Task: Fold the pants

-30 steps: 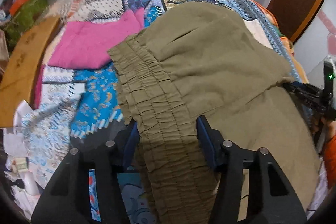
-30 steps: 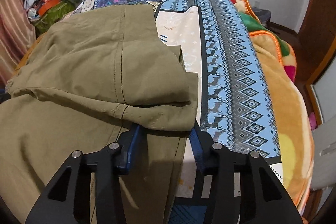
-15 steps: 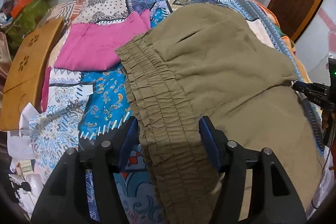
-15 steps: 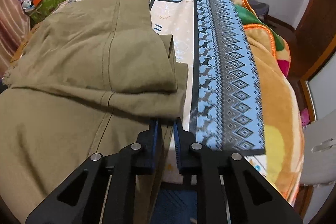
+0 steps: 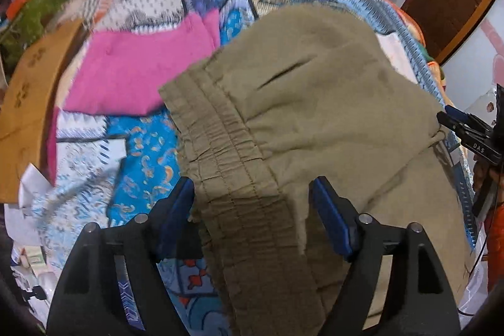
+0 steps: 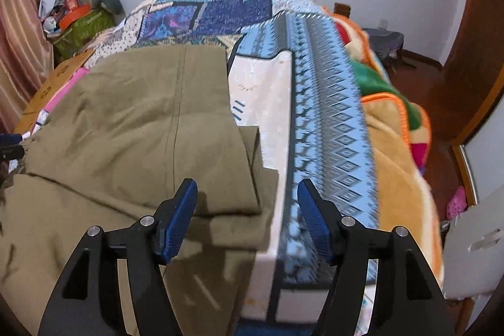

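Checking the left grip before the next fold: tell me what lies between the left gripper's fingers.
In the left wrist view, the olive pants' elastic waistband runs between the open left gripper's fingers; neither pad visibly presses it.

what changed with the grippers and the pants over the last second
The right gripper closed briefly half a second ago and is now open again, its view raised above the olive pants. The left gripper stayed open around the waistband. The pants stayed folded on the bed.
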### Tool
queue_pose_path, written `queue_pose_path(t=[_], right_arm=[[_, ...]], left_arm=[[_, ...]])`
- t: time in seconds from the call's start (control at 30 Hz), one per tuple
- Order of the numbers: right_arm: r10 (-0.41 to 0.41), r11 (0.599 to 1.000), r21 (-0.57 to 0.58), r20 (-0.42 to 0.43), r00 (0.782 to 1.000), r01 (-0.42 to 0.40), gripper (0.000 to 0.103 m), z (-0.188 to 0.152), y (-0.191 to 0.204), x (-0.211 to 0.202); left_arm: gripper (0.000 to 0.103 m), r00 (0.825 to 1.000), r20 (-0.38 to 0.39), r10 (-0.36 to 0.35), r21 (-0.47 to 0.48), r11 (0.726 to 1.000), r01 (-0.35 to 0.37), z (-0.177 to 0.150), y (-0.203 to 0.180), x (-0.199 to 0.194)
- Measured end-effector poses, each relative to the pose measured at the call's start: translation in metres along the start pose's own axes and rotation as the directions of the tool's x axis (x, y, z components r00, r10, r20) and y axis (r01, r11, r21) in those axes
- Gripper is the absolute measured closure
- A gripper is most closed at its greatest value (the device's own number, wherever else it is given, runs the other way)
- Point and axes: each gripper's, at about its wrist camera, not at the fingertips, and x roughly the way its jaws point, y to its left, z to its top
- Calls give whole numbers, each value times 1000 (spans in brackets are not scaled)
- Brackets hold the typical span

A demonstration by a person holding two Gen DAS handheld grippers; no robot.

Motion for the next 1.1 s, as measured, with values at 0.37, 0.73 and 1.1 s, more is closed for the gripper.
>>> queue_pose_path(t=[0.37, 0.73, 1.1], right_arm=[[18, 999, -48, -29, 999, -19, 91, -10, 27, 22], [-124, 974, -175, 114, 986, 143, 95, 3, 42, -6], [-113, 989, -106, -92, 989, 103, 93, 2, 31, 31]], left_arm=[[51, 996, 64, 66, 42, 997, -69, -2, -5, -6], [53, 969, 160, 188, 105, 973, -206, -4, -13, -16], [42, 988, 95, 123, 47, 991, -128, -8, 1, -9]])
